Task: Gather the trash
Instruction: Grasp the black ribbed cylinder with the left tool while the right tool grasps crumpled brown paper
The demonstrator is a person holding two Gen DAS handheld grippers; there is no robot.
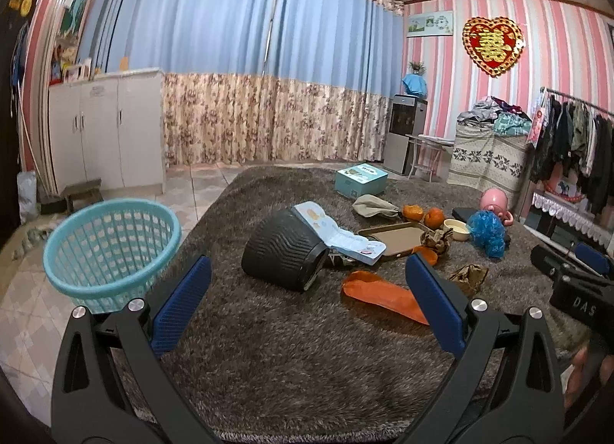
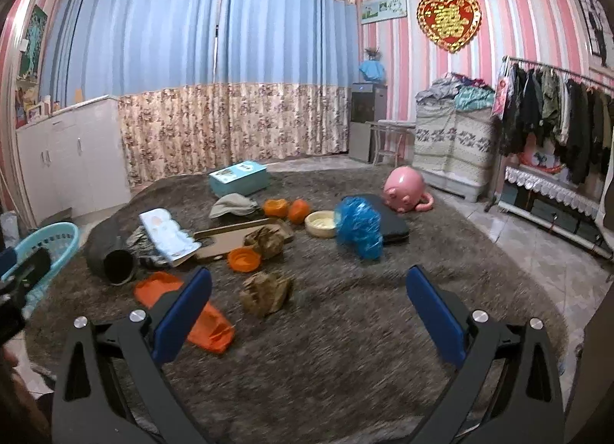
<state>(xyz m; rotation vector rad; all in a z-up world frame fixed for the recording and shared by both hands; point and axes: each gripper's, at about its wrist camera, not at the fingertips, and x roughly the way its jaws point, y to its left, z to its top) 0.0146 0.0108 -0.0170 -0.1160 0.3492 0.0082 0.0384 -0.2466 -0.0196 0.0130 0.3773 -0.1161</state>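
Both my grippers hang above the shaggy brown rug (image 1: 307,348) with nothing between their blue pads: my left gripper (image 1: 307,313) has its jaws spread wide, and my right gripper (image 2: 307,313) has its jaws spread just as wide. From the left wrist view, the light blue mesh basket (image 1: 111,248) stands upright at about ten o'clock, on the rug's edge where it meets the tiled floor, just beyond my left pad. Straight ahead at twelve o'clock a black ribbed bin (image 1: 284,252) lies tipped on its side, its mouth toward two o'clock, with an open picture booklet (image 1: 337,236) leaning against it. A flat orange bag (image 1: 383,296) lies on the rug at about one o'clock, partly hidden behind my right pad. Near it at two o'clock sits a crumpled brown paper wad (image 1: 468,277), and farther back a second brown wad (image 1: 437,240) rests against a flat cardboard tray (image 1: 399,238). In the right wrist view the nearer brown wad (image 2: 264,292) is at about eleven o'clock, apart from everything else, with a small orange bowl (image 2: 243,259) beyond it. A crumpled blue plastic bag (image 2: 358,227) stands at twelve o'clock, touching a cream bowl (image 2: 321,223) and a black flat pad (image 2: 387,217). A pink pig toy (image 2: 405,188) sits behind them at one o'clock, and a teal box (image 2: 238,177) lies far back.
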